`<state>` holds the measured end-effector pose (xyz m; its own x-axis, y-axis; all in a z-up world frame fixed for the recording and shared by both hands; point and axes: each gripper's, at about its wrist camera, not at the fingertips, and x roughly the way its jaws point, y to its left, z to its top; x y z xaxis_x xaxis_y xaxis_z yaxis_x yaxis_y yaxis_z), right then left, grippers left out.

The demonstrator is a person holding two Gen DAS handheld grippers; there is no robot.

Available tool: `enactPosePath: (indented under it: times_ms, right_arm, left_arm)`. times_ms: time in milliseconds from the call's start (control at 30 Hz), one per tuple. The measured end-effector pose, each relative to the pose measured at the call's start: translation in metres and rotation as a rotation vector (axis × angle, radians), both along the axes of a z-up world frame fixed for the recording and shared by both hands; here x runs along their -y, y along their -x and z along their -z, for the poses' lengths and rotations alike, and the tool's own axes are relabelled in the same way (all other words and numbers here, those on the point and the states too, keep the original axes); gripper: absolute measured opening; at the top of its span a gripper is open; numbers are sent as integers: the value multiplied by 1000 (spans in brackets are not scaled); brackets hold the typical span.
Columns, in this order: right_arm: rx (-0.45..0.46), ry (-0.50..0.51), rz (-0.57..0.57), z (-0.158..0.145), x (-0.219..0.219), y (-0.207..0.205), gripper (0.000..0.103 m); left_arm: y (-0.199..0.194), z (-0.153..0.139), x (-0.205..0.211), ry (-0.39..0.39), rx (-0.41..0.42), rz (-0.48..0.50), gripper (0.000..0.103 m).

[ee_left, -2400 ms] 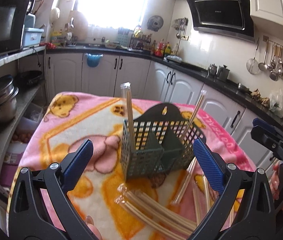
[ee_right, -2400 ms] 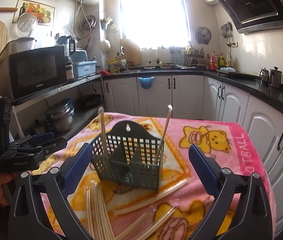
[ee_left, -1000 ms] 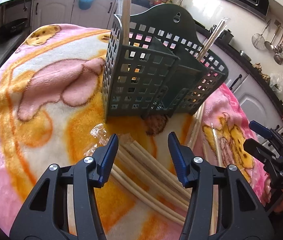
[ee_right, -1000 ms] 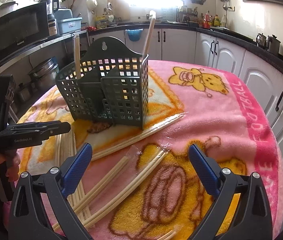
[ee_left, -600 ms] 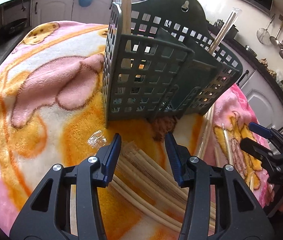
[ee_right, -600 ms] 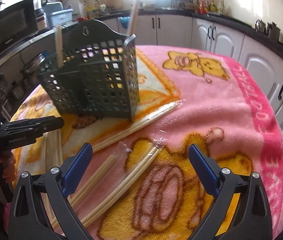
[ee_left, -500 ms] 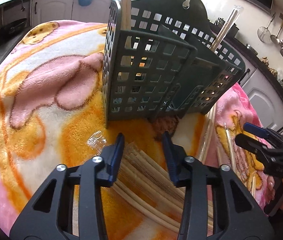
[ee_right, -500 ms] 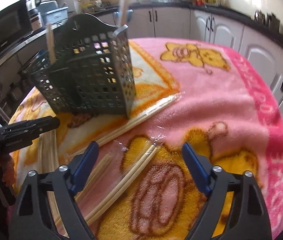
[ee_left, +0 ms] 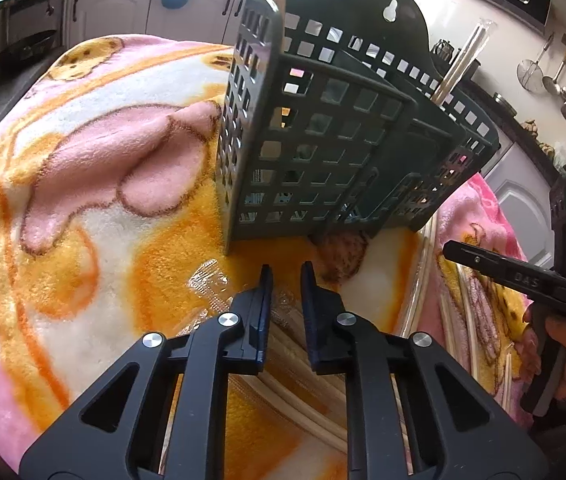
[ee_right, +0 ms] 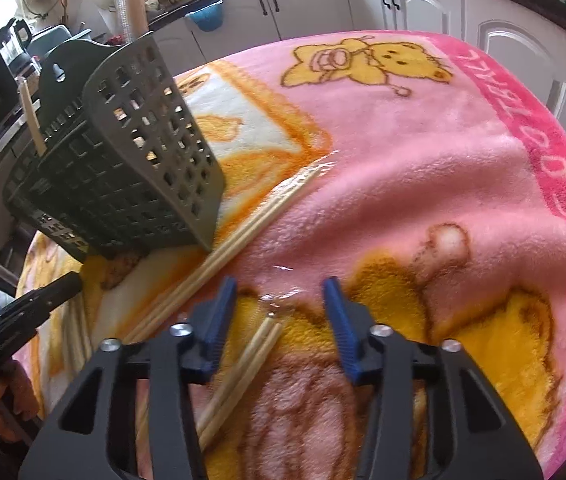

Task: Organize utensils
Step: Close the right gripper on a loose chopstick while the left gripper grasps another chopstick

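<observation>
A dark green slotted utensil basket (ee_left: 323,152) (ee_right: 123,168) stands on the blanket, with a wrapped chopstick pair (ee_left: 459,64) upright in one compartment and another (ee_right: 31,120) in the other. Several plastic-wrapped chopstick pairs lie in front of it. My left gripper (ee_left: 286,270) is low over one wrapped pair (ee_left: 285,308). Its jaws are closing and the pads squeeze the end of that pack. My right gripper (ee_right: 279,282) hovers over another wrapped pair (ee_right: 259,344). Its jaws are closing too, with the pair between them and a gap on both sides.
A pink and orange bear-print blanket (ee_right: 423,160) covers the table, which drops off at the right toward white cabinets (ee_right: 523,48). A longer wrapped pair (ee_right: 251,232) lies against the basket's corner. A person's hand (ee_left: 563,352) holds the right gripper's handle.
Both grippers came down closer to the blanket. The left jaws narrowed around a wrapped pair. The right jaws went from wide to about a third of that over another pair, and the right view rolled.
</observation>
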<state>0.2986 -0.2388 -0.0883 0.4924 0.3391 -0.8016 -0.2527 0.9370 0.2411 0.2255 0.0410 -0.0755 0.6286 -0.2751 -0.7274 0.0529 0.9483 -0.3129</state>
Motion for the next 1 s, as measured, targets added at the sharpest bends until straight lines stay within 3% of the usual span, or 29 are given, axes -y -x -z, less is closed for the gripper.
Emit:
enactPosePath:
  times_ms: [100, 233, 633, 1000]
  right_arm:
    - [-3, -48, 22, 2, 15, 0, 13]
    - [3, -105, 55, -1, 30, 6, 6]
    - [134, -220, 93, -44, 63, 34, 5]
    - [325, -183, 30, -109, 57, 63, 3]
  left_arm:
    - [2, -2, -3, 10, 6, 0, 5]
    - [6, -7, -7, 31, 22, -5, 2]
    - [30, -42, -21, 78, 121, -28, 0]
    - [44, -90, -13, 85, 238, 9, 0]
